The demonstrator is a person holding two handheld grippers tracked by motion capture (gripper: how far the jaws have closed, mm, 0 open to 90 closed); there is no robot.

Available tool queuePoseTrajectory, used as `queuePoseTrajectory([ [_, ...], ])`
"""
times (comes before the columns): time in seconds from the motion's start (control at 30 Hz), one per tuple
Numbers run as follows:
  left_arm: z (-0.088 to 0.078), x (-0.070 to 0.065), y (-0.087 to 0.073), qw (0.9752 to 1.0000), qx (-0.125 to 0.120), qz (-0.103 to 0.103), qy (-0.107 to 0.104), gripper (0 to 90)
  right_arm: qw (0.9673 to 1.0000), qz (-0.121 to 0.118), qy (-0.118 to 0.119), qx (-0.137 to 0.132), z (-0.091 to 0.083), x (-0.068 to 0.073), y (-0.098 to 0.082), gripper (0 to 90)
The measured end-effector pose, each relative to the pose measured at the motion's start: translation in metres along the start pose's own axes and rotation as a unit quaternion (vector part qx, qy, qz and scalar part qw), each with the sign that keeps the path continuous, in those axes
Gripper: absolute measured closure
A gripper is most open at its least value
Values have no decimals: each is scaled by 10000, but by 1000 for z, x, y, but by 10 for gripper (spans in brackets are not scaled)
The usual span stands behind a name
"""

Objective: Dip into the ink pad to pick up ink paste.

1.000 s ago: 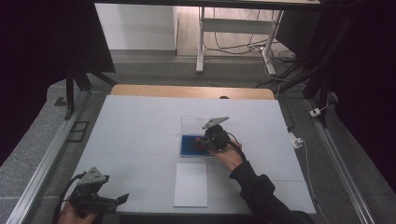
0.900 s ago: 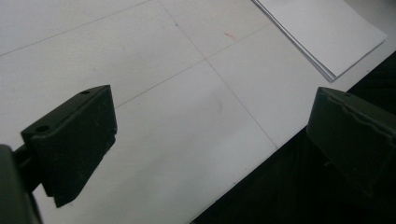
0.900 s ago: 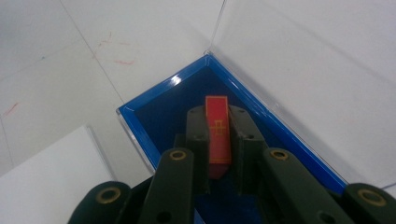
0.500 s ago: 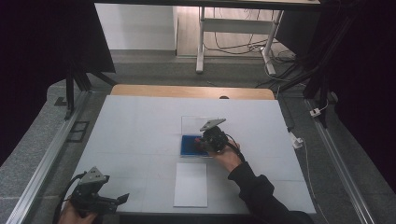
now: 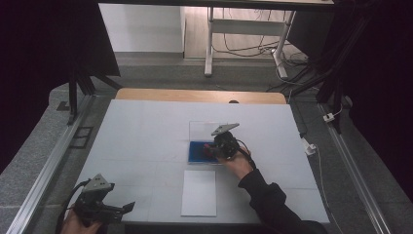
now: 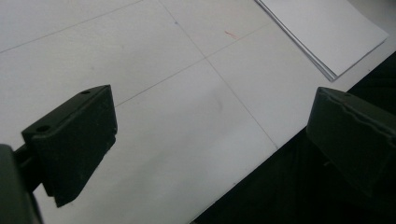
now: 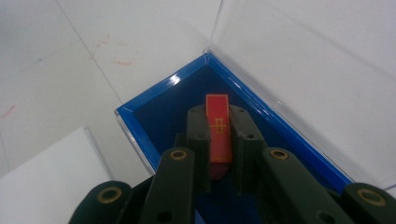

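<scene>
Red block (image 7: pixel 218 135), marked with gold lines, sat clamped between the jaws of the right gripper (image 7: pixel 218 140), held over the dark inside of a blue tray (image 7: pixel 140 109) whose clear lid (image 7: pixel 308 56) stood open behind it. That tray lay mid-table (image 5: pixel 146 131), with a white sheet (image 5: pixel 199 192) just nearer the person. Left gripper (image 5: pixel 127 207) hovered at the table's near left corner, jaws wide apart and empty.

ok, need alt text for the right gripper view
The right hand-held gripper is shut on a red block with gold markings, held over a blue-lined clear box on a white table. A white paper sheet lies at lower left.
</scene>
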State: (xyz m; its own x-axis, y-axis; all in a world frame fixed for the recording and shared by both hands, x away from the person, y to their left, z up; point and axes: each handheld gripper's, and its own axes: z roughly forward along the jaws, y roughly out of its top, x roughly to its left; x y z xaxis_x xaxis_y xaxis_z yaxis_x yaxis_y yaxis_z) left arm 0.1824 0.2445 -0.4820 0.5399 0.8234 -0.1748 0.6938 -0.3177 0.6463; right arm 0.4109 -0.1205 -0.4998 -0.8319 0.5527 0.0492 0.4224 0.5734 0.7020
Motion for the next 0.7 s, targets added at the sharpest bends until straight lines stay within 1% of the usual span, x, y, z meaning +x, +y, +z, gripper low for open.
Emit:
queuePoseTrajectory([
  [0.07,0,0,0,10000,6,2,1,24,10000,-30,-28,3,0,1,0,806],
  [0.13,0,0,0,10000,10,2,1,25,9998,-150,-152,49,0,6,1,805],
  [0.2,0,0,0,10000,10,2,0,24,9988,-357,-311,101,1,11,2,805],
  [0.27,0,0,0,10000,9,6,3,24,9979,-496,-401,106,1,15,3,804],
  [0.3,0,0,0,10000,6,10,1,25,9979,-492,-398,106,1,15,3,804],
  [0.43,0,0,0,10000,-2,14,1,25,9994,-240,-234,60,0,9,2,803],
  [0.53,0,0,0,10000,0,21,3,25,9994,-257,-228,63,0,8,2,802],
  [0.7,0,0,0,10000,-3,27,6,24,9996,-174,-194,55,-1,6,2,801],
])
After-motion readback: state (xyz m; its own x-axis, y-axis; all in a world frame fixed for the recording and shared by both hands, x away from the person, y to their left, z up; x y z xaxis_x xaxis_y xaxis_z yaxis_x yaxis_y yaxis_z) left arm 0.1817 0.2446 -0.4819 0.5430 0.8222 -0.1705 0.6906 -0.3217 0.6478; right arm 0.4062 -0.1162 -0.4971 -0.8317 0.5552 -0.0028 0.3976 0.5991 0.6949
